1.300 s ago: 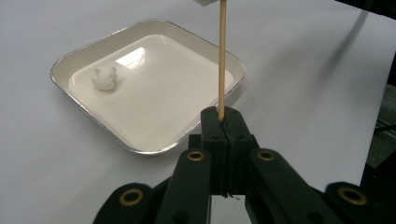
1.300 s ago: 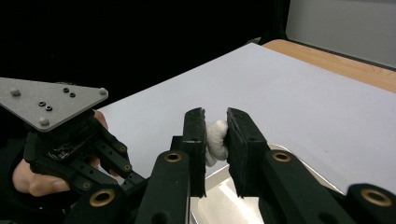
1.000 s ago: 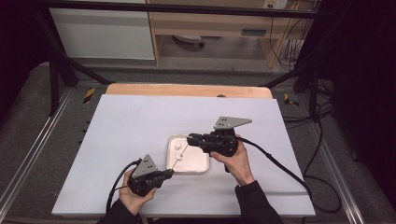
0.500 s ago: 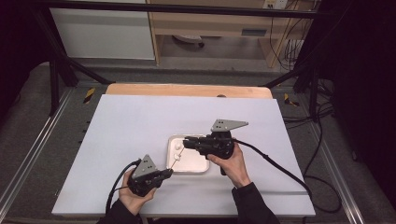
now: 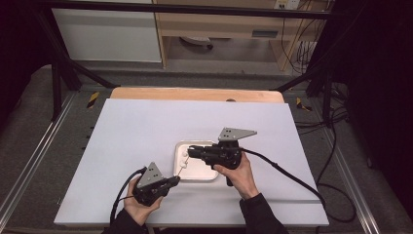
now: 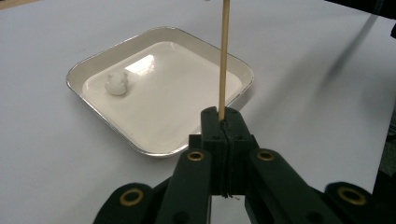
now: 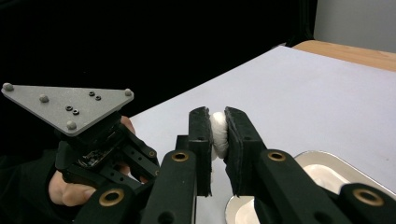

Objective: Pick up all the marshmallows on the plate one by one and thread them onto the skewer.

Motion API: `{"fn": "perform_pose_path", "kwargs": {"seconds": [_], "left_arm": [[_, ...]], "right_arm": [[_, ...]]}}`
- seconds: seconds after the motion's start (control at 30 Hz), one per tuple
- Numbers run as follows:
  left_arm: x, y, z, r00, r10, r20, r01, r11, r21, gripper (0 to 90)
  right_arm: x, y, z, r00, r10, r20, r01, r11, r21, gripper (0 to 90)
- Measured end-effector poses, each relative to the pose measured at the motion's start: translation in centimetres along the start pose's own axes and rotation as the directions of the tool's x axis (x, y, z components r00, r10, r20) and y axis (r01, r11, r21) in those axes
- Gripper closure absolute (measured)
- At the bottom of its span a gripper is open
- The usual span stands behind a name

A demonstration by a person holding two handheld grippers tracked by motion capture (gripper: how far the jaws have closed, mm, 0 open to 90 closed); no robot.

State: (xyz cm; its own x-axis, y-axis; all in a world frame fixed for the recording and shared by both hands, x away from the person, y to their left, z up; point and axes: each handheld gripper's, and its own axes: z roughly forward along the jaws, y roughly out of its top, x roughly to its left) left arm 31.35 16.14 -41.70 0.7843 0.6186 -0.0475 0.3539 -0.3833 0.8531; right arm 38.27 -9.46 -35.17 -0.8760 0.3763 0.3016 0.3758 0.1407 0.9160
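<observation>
A thin wooden skewer (image 6: 224, 56) stands straight up out of my left gripper (image 6: 223, 119), whose jaws are shut on its lower end. That gripper (image 5: 175, 180) sits just off the near left corner of a white square tray (image 5: 202, 171). One small white soft piece (image 6: 116, 83) lies in the tray (image 6: 161, 140). My right gripper (image 5: 190, 152) hovers over the tray's left part, pointing left. Its jaws (image 7: 217, 116) are shut on a second white soft piece (image 7: 218, 135), which is squeezed between the pads.
The tray rests on a large white table sheet (image 5: 146, 131) with a wooden edge (image 5: 195, 93) at the far side. Cables trail from both grippers toward the table's near edge. Dark frame rails run along both sides.
My right gripper has shifted slightly left and toward me over the tray, still holding the white piece. The left gripper and skewer have stayed put.
</observation>
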Motion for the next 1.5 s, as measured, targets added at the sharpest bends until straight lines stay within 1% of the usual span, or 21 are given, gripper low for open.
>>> {"fn": "perform_pose_path", "kwargs": {"seconds": [0.07,0.17,0.33,0.5,0.57,0.63,0.73,0.87,1.0,1.1,1.2,1.5], "left_arm": [[0.0,0.0,0.0,1.0000,0.001,0.001,-0.001,1.0000,-0.004,89.2],[0.0,0.0,-0.1,1.0000,0.003,-0.002,-0.003,1.0000,-0.009,89.2],[-0.1,0.0,-0.1,1.0000,0.007,0.000,-0.007,0.9999,-0.008,89.2],[-0.1,0.0,-0.1,1.0000,0.006,-0.001,-0.006,0.9999,-0.008,89.2],[-0.1,0.0,-0.1,1.0000,0.005,-0.007,-0.005,0.9999,-0.009,89.2],[-0.2,0.0,-0.1,1.0000,0.006,-0.005,-0.006,0.9999,-0.011,89.2],[-0.3,0.1,-0.2,0.9999,0.011,-0.004,-0.011,0.9998,-0.018,89.2],[-0.2,0.1,-0.1,1.0000,0.004,-0.005,-0.004,0.9998,-0.020,89.2],[-0.2,0.1,-0.1,1.0000,0.001,0.001,-0.001,0.9998,-0.022,89.2],[-0.2,0.1,-0.1,1.0000,-0.002,-0.003,0.002,0.9997,-0.026,89.2],[-0.2,0.1,-0.3,0.9999,0.004,-0.009,-0.004,0.9996,-0.029,89.2],[-0.3,0.2,-0.2,1.0000,0.004,-0.008,-0.004,0.9996,-0.030,89.2]], "right_arm": [[0.1,0.0,0.0,1.0000,0.000,-0.005,-0.001,1.000,-0.009,81.6],[0.2,-0.1,0.0,0.9999,-0.011,-0.008,0.011,1.000,-0.013,81.7],[0.3,-0.2,0.0,0.9997,-0.023,-0.004,0.023,1.000,-0.009,81.9],[0.4,-0.4,0.2,0.9998,-0.014,-0.017,0.014,1.000,-0.024,82.1],[0.4,-0.5,0.3,0.9998,-0.013,-0.017,0.013,1.000,-0.020,82.1],[0.4,-0.6,0.3,0.9997,-0.013,-0.021,0.013,1.000,-0.021,82.1],[0.4,-0.6,0.2,0.9997,-0.016,-0.021,0.016,0.999,-0.029,82.3],[0.5,-0.7,0.2,0.9996,-0.019,-0.019,0.018,0.999,-0.033,82.4],[0.4,-0.9,0.3,0.9997,-0.011,-0.022,0.010,0.999,-0.045,82.5],[0.4,-1.0,0.4,0.9997,-0.009,-0.023,0.008,0.999,-0.052,82.6],[0.4,-1.1,0.4,0.9997,-0.005,-0.025,0.004,0.998,-0.061,82.7],[0.4,-1.3,0.4,0.9995,-0.001,-0.031,-0.001,0.998,-0.066,82.7]]}}
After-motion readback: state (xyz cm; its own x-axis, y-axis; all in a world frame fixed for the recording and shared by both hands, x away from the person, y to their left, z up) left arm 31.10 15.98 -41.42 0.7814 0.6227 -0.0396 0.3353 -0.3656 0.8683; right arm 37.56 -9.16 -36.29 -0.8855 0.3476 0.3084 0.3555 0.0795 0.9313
